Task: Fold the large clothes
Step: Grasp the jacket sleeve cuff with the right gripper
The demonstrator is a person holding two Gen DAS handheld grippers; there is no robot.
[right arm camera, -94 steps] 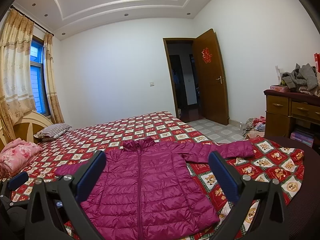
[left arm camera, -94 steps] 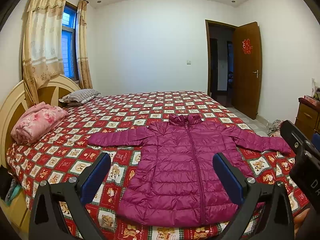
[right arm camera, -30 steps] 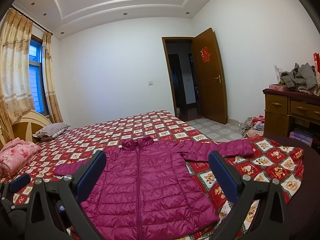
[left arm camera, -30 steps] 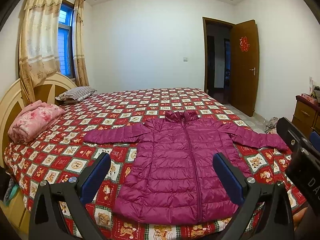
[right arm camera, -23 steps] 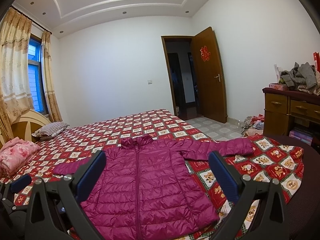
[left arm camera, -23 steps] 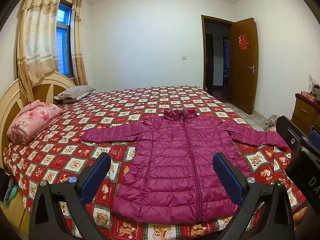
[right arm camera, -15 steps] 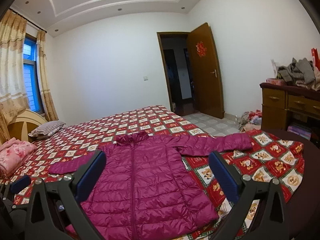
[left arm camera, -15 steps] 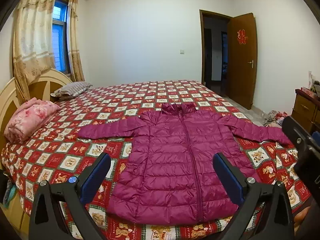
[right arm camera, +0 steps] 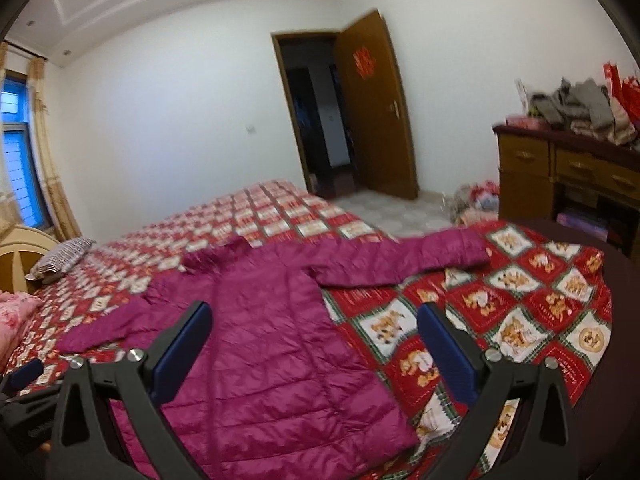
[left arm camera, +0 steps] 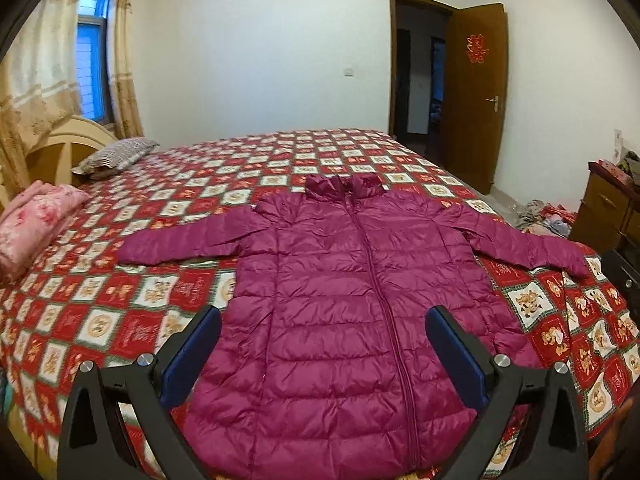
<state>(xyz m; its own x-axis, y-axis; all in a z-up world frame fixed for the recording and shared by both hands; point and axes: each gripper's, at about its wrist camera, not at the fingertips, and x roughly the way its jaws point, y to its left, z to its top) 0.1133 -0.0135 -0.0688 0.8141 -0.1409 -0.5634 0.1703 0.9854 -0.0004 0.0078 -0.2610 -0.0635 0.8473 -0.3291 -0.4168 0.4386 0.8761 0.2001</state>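
A magenta quilted puffer jacket point(left arm camera: 340, 300) lies flat and zipped on the bed, collar away from me, both sleeves spread out to the sides. It also shows in the right wrist view point(right arm camera: 256, 344). My left gripper point(left arm camera: 322, 334) is open and empty, above the jacket's lower body near the hem. My right gripper point(right arm camera: 314, 332) is open and empty, above the jacket's right side, with its right sleeve point(right arm camera: 404, 258) stretched out ahead.
The bed has a red patchwork quilt point(left arm camera: 120, 312). A pink folded blanket point(left arm camera: 32, 220) and a striped pillow point(left arm camera: 114, 156) lie by the headboard at left. A wooden dresser point(right arm camera: 568, 176) piled with clothes stands at right. An open door point(left arm camera: 474, 96) is at the far right.
Both grippers have moved forward and lower over the jacket, which now looks bigger. The right wrist view has swung toward the jacket's right side and is blurred. Both jaws stay open.
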